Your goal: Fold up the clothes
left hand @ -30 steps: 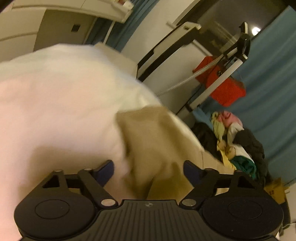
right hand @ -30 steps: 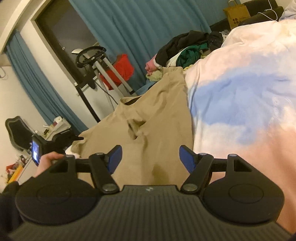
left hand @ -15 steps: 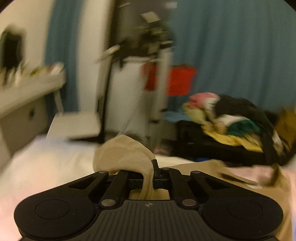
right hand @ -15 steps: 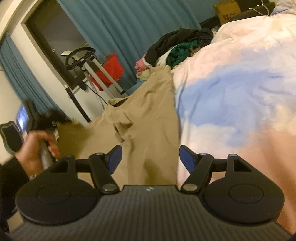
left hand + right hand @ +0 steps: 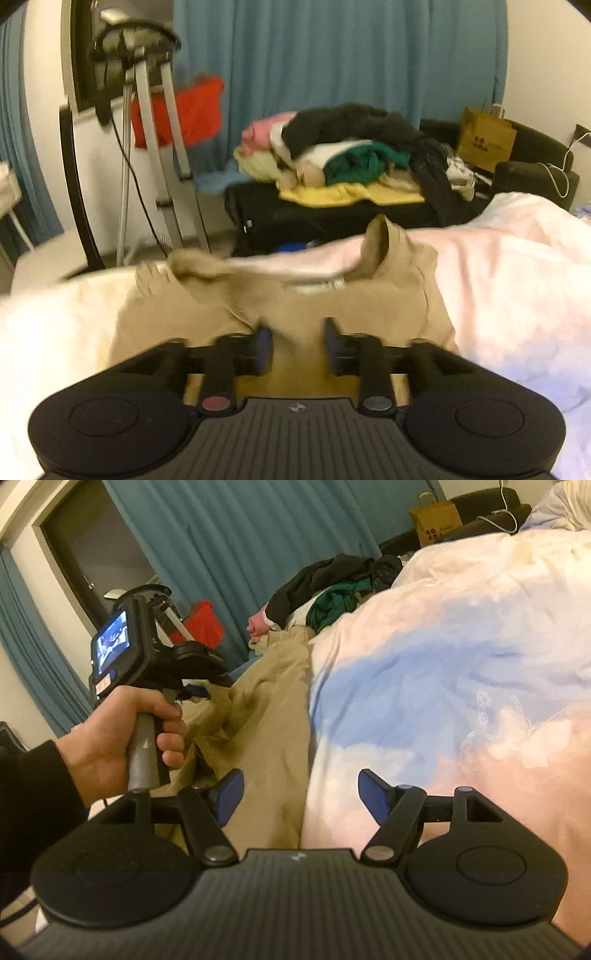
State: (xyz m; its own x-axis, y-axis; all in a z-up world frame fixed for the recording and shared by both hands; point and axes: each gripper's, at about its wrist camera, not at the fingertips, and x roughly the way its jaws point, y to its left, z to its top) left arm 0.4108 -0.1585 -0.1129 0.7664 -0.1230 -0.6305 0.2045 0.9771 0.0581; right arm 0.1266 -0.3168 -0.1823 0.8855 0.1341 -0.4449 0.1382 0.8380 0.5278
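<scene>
A tan garment (image 5: 332, 306) lies spread on the pink, white and blue duvet (image 5: 517, 266), with its far edge rumpled and partly folded over. My left gripper (image 5: 297, 341) hovers low over its near part, open, the cloth showing below the gap between its fingers. In the right wrist view a hand (image 5: 114, 734) holds that left gripper (image 5: 199, 690) above the tan garment (image 5: 266, 716). My right gripper (image 5: 301, 794) is open and holds nothing, over the line where the garment meets the duvet (image 5: 443, 657).
Beyond the bed, a heap of mixed clothes (image 5: 343, 162) sits on a black case. An exercise machine (image 5: 147, 110) with a red cloth (image 5: 184, 110) stands at the left before blue curtains. A brown paper bag (image 5: 484, 138) rests on a dark seat at the right.
Half a second ago my left gripper was shut on a fold of the tan garment and swinging it across. Now it is open and the cloth lies down. The right gripper barely shifted.
</scene>
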